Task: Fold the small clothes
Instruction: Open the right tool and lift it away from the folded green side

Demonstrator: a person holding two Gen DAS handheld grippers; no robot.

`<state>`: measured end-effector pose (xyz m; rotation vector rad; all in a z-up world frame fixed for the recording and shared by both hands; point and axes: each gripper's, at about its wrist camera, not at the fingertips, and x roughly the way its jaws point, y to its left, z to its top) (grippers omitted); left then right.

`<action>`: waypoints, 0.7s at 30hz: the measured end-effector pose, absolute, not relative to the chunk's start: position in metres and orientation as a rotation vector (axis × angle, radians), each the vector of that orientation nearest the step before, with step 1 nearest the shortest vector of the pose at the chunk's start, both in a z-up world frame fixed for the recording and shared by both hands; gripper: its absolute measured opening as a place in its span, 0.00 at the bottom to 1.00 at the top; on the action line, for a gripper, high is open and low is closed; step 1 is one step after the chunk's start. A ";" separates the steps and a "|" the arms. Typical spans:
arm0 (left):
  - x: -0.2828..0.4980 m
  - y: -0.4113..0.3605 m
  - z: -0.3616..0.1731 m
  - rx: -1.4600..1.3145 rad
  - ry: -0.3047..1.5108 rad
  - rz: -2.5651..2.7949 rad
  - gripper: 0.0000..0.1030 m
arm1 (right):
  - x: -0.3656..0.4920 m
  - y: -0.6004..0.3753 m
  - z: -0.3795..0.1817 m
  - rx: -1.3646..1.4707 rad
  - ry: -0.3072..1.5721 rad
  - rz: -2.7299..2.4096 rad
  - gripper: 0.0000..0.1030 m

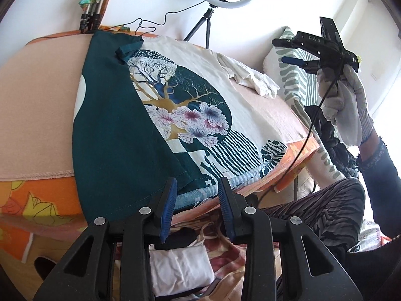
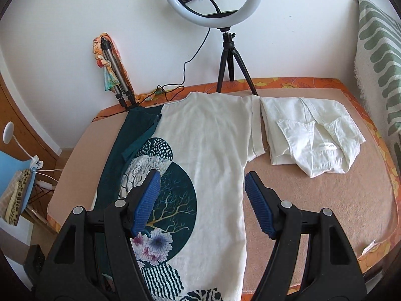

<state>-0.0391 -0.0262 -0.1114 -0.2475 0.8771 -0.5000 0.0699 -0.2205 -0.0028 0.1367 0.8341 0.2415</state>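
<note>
1. A printed cream and teal top [image 2: 213, 150] is spread flat on the pink-covered table [image 2: 313, 213], its teal side folded over at the left.
2. A folded white shirt [image 2: 310, 135] is seen just right of it, at the far side of the table.
3. The left gripper [image 1: 198, 193] is held at the top's near hem, jaws apart, nothing between them.
4. The right gripper [image 2: 203, 195] is held above the top, jaws wide apart.
5. A ring light [image 2: 213, 0] stands on a tripod [image 2: 230, 67] at the far edge.
</note>
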 end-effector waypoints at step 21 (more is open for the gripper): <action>-0.017 -0.172 -0.094 0.007 0.793 -0.682 0.48 | 0.027 -0.337 -0.032 0.298 0.805 0.175 0.71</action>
